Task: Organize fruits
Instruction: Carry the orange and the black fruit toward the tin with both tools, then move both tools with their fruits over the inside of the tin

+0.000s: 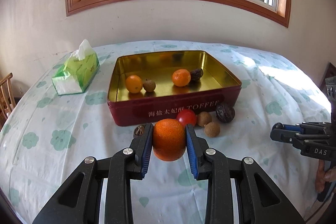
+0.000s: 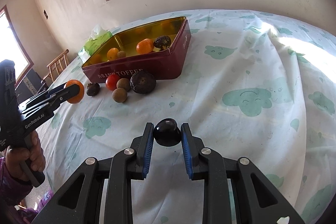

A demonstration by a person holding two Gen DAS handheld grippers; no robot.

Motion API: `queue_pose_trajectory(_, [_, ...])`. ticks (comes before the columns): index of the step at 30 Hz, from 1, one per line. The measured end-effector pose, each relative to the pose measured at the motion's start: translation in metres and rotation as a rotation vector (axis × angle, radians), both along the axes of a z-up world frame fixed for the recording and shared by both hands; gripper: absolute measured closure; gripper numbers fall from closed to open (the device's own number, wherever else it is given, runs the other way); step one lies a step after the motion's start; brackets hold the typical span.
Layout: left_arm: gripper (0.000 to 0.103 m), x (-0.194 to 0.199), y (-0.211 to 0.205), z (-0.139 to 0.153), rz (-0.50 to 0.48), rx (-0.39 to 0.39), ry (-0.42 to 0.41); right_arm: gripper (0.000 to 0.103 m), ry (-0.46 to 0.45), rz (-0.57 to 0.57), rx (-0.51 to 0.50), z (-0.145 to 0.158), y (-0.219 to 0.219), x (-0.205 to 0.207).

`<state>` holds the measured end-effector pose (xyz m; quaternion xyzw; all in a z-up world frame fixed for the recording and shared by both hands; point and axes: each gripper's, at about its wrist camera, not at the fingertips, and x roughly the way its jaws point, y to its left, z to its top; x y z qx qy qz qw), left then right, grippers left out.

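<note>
Left wrist view, left gripper point(image 1: 169, 140) clamping an orange point(image 1: 169, 141) just before the toffee tin point(image 1: 174, 106), right gripper point(image 2: 167, 134) pinching a dark plum point(image 2: 167, 134) well short of it.

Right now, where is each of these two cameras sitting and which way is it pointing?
Left wrist: sits on the left gripper, facing the red tin and the window; its fingers clamp an orange; the right gripper shows at the right edge.
Right wrist: sits on the right gripper, looking across the tablecloth at the tin from the right; it clamps a dark fruit; the left gripper and the holding hand show at left.
Both views share the tin, its fruit, the loose fruit before it and the tissue pack.
</note>
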<state>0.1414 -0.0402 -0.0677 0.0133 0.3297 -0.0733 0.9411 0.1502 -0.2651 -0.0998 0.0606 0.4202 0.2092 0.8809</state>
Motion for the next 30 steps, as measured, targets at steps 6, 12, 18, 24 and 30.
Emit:
queue_pose_trajectory(6, [0.072,0.024,0.002,0.021,0.005,0.022,-0.046,0.079,-0.032,0.013,0.013,0.019,0.004,0.011])
queue_pose_trajectory(12, [0.072,0.048,0.002,0.03,0.006,0.037,-0.066,0.079,-0.06,0.037,0.022,0.034,0.014,0.024])
queue_pose_trajectory(18, [0.072,0.069,0.002,0.031,0.0,0.059,-0.07,0.079,-0.08,0.052,0.024,0.043,0.023,0.038])
queue_pose_trajectory(24, [0.072,0.089,0.003,0.029,0.006,0.07,-0.07,0.079,-0.109,0.055,0.04,0.057,0.027,0.052])
queue_pose_trajectory(30, [0.072,0.105,0.005,0.023,0.012,0.085,-0.056,0.079,-0.131,0.069,0.042,0.068,0.034,0.068])
